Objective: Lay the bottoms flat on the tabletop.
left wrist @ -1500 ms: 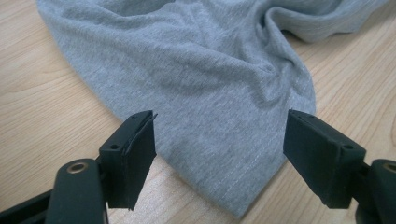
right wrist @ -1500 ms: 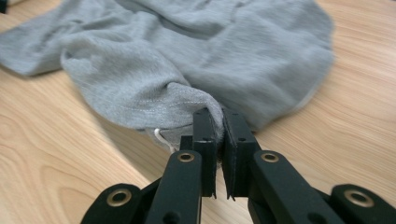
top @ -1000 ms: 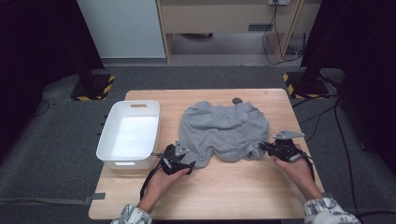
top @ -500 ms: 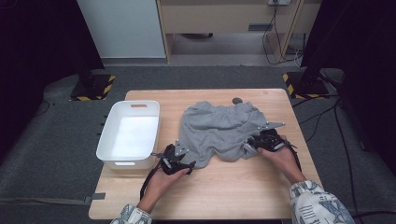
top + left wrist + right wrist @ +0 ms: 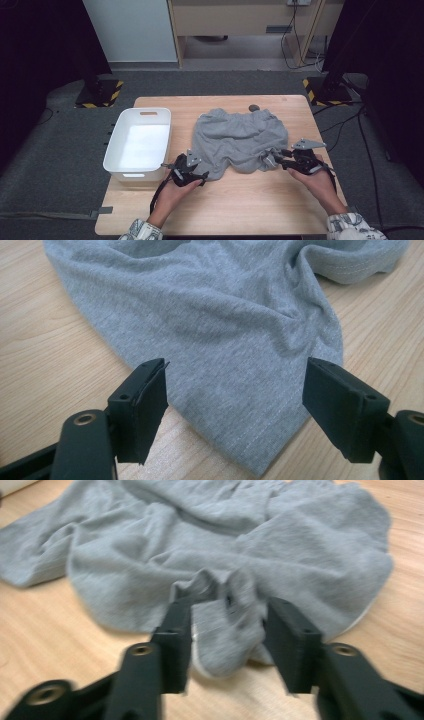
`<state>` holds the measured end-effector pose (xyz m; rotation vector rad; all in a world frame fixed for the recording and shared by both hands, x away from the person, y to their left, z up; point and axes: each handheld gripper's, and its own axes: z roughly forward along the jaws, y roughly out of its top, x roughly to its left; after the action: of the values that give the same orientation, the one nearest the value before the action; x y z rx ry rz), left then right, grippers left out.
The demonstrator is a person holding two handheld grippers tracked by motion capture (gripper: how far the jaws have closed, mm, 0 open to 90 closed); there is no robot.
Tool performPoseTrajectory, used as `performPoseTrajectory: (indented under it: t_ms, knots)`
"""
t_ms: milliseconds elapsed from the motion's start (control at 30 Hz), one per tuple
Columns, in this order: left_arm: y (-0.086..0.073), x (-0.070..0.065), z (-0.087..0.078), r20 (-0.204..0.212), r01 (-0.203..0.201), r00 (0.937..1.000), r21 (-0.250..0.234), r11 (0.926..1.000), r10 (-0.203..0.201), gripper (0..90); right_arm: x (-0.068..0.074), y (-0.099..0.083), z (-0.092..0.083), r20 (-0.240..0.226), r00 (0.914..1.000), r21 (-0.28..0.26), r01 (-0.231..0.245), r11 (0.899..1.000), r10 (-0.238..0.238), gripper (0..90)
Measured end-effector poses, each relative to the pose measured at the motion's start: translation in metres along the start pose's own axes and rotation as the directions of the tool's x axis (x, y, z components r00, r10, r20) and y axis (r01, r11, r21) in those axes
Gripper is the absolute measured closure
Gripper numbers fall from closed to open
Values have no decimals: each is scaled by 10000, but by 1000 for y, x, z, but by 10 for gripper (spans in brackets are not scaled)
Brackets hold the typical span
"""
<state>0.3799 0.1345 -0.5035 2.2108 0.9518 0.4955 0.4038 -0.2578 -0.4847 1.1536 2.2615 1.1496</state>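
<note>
The right gripper (image 5: 274, 161) has swung inward and back out, its jaws just opening around a bunched hem corner.

Nearest me, the left gripper (image 5: 235, 405) waits wide open astride the grey shorts' (image 5: 239, 141) other corner, nothing gripped; bare table (image 5: 260, 205) in front, white bin (image 5: 142, 145) left, small dark disc (image 5: 254, 107) beyond.

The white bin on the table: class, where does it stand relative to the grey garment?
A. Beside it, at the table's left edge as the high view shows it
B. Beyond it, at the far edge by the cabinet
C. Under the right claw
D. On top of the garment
A: in the high view the white bin sits at the left edge of the wooden table, with the grey garment spread out to its right.
</note>
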Motion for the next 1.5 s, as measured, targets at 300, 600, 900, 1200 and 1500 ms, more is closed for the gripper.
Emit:
performPoseTrajectory:
  t_ms: [300, 600, 900, 1200, 1500]
  knots:
    - [0, 1, -1, 3, 79, 10000, -94, 9999, -79, 253, 17, 2, 29, 16, 9996, 534, 280, 9982, -281, 478]
    - [0, 2, -6, 35, 109, 9999, -189, 9998, -109, 251, 17, 0, 39, 307, 9973, 894, 640, 9939, -670, 808]
    - [-3, 3, -11, -14, 282, 9996, -163, 9995, -283, 239, 5, -4, 18, 229, 9992, 338, 309, 9989, -317, 842]
    - [-14, -1, -14, -100, 404, 9991, 458, 9981, -400, 257, -10, -13, 7, 438, 9990, 48, -122, 9999, 119, 841]
    - [-18, 1, -5, 26, 502, 9987, 1087, 9928, -507, 388, -8, -12, 8, 304, 9995, 51, -59, 10000, 58, 839]
